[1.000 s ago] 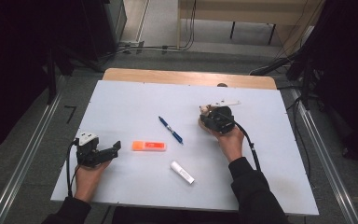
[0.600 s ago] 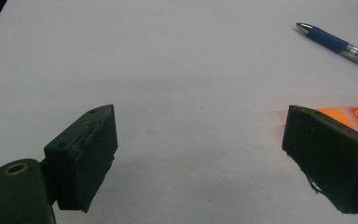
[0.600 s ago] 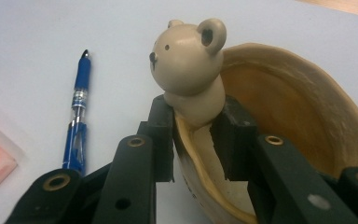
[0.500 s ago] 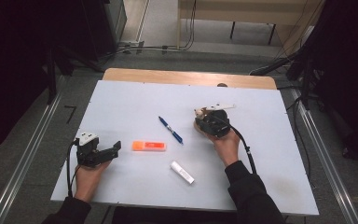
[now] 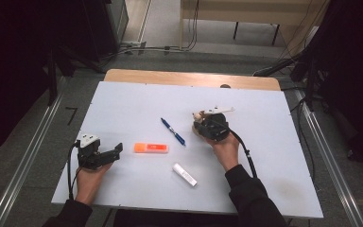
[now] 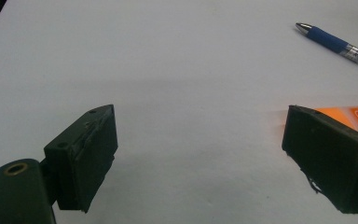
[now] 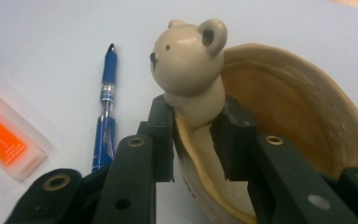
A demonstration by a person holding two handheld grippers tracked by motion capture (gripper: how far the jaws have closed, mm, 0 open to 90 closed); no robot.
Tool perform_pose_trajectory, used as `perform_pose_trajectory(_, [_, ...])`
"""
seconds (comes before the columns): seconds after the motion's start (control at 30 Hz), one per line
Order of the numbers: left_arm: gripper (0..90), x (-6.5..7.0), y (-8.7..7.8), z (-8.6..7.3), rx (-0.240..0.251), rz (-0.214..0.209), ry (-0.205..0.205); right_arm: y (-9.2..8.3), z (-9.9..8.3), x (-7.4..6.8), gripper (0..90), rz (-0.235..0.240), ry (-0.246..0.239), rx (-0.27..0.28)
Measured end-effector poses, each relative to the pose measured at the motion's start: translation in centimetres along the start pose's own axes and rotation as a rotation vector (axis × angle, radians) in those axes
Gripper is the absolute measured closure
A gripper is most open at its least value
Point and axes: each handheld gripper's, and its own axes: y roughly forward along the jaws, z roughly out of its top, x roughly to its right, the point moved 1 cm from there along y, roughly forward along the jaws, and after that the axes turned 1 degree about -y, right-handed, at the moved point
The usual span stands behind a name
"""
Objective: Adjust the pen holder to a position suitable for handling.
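A tan ceramic bowl (image 7: 284, 102) carries a small bear figure (image 7: 189, 60) on its rim. My right gripper (image 7: 193, 140) is shut on that rim just below the bear, one jaw inside the bowl and one outside. In the high view the right gripper (image 5: 203, 124) sits right of centre on the table, with the bear (image 5: 197, 115) peeking out at its left. Whether the bowl rests on the table I cannot tell. My left gripper (image 5: 116, 151) lies near the front left and stands open (image 6: 198, 163) with nothing between its jaws, pointing toward an orange box (image 5: 151, 148).
A blue pen (image 5: 173, 131) lies between the orange box and the bowl. A white tube (image 5: 185, 174) lies near the front edge. The white table (image 5: 123, 104) has a wooden strip along its far edge. A cable trails from each gripper.
My right gripper has shifted a little to the left and nearer, toward the pen, with the bowl in it. The left gripper has not moved.
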Motion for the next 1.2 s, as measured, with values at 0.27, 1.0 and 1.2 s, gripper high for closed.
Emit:
perform_pose_trajectory(0.27, [11.0, 0.0, 0.0, 0.0, 0.001, 0.000, 0.000, 0.0, 0.0, -0.1, 66.5, -0.012, -0.018, 0.006])
perform_pose_trajectory(1.0, [11.0, 0.0, 0.1, -0.1, -0.004, -0.001, 0.001, -2.0, 0.2, 0.3, 41.2, -0.003, -0.023, 0.084])
perform_pose_trajectory(1.2, [11.0, 0.0, 0.1, -0.1, -0.004, 0.000, 0.000, -3.0, 0.0, 0.1, 35.4, -0.006, -0.035, 0.105])
